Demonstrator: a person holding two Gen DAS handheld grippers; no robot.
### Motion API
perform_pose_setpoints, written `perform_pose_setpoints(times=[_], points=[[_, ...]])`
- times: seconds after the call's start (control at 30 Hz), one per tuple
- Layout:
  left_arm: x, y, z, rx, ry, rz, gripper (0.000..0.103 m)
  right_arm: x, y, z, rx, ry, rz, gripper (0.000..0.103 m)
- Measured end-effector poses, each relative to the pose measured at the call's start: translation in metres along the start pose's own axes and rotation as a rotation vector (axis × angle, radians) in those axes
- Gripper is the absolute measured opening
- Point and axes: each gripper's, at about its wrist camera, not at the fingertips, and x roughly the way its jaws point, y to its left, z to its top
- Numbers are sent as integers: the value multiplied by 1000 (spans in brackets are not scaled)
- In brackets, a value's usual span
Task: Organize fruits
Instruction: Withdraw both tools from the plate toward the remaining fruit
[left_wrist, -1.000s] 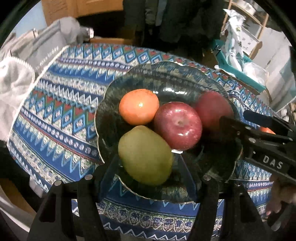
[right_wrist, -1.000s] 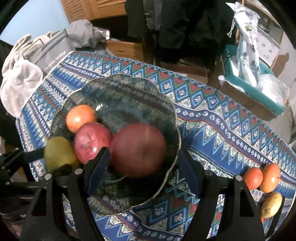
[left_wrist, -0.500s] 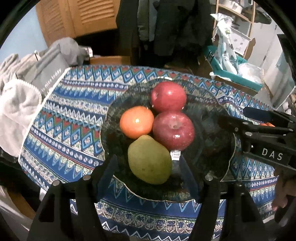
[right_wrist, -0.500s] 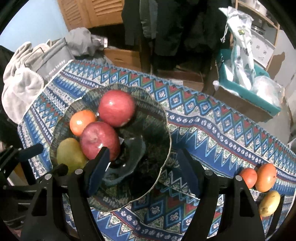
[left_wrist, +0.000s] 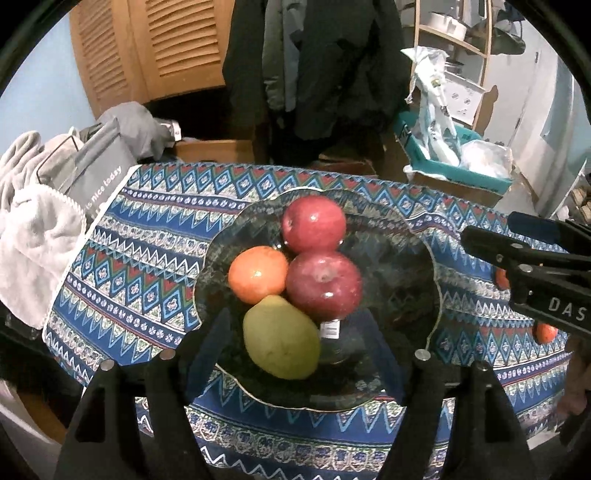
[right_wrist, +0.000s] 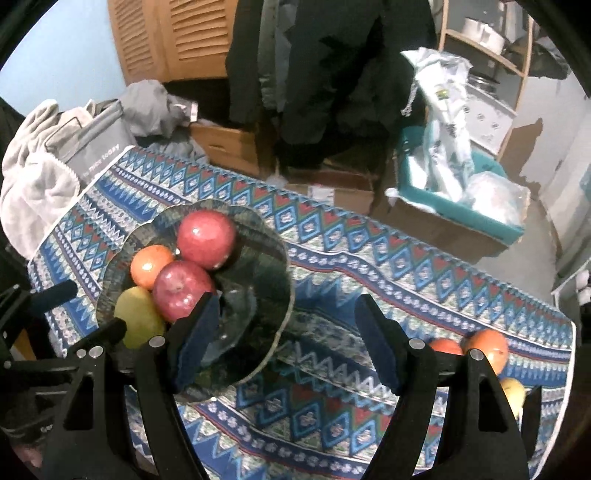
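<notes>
A dark glass bowl (left_wrist: 402, 236) (right_wrist: 275, 258) sits on the patterned tablecloth. In it lie two red apples (left_wrist: 314, 223) (left_wrist: 324, 285), an orange (left_wrist: 257, 273) and a green pear (left_wrist: 280, 338). My left gripper (left_wrist: 308, 343) is open and empty, above the bowl's near rim. My right gripper (right_wrist: 284, 328) is open and empty, above the bowl's right rim. It shows at the right of the left wrist view (left_wrist: 532, 258). More fruits lie at the table's right end: two oranges (right_wrist: 487, 349) (right_wrist: 445, 346) and a yellow one (right_wrist: 513, 395).
Grey towels and a grey bag (left_wrist: 96, 173) lie at the table's left end. Cardboard boxes (right_wrist: 229, 144) and a teal bin with plastic bags (right_wrist: 461, 192) stand behind the table. Dark coats (left_wrist: 317, 66) hang at the back.
The second red apple left my right gripper and came to rest at the far side of the bowl. Both grippers have pulled back and up from the bowl.
</notes>
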Motion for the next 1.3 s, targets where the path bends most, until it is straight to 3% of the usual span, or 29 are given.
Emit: perform_pose_setpoints(times=[0.3, 0.73, 1.3], points=[[-18, -25, 6, 37, -42, -36, 76, -36, -30, -9, 42, -56, -53, 77], [-46, -66, 12, 117, -117, -59, 78, -83, -66, -31, 75, -122, -130, 85], [-58, -137, 17, 214, -111, -147, 79, -119, -143, -74, 207, -134, -217, 89]])
